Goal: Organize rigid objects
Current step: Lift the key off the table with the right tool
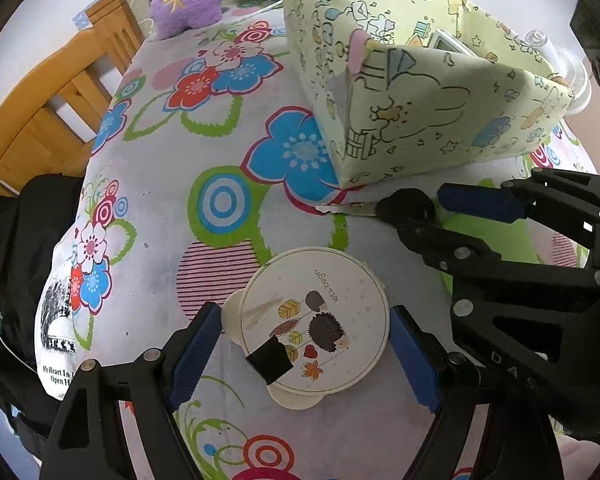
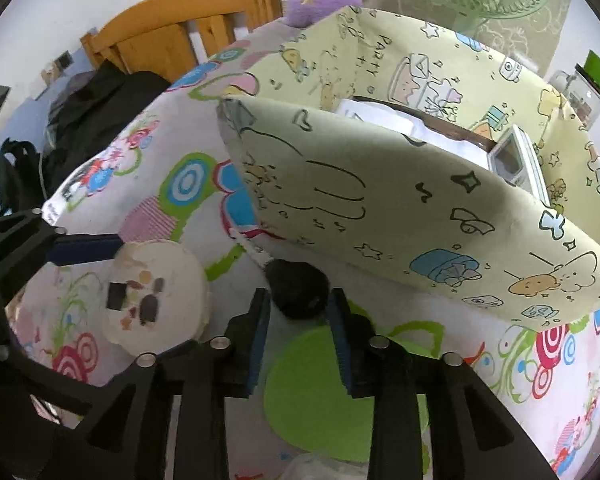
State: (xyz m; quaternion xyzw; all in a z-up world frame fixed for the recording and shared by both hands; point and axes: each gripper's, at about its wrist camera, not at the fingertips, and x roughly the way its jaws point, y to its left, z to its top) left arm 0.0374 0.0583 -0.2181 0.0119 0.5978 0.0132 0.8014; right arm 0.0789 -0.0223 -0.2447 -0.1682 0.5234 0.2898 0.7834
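The round lid (image 1: 316, 322) is framed by the parted left hand-held gripper (image 1: 300, 356), low in the left view. The key (image 2: 296, 288) sits untouched between the right hand-held gripper's (image 2: 298, 312) parted pads, below the box (image 2: 420, 216); its blade is seen only in the left view.

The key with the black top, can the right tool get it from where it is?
Probably yes. The right tool already has its fingers either side of the key, with nothing between; the yellow box sits close behind it.

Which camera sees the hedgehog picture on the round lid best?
The left wrist view: the round lid sits close between the left gripper's fingers, hedgehogs sharp. The right wrist view shows it small, sideways and blurry.
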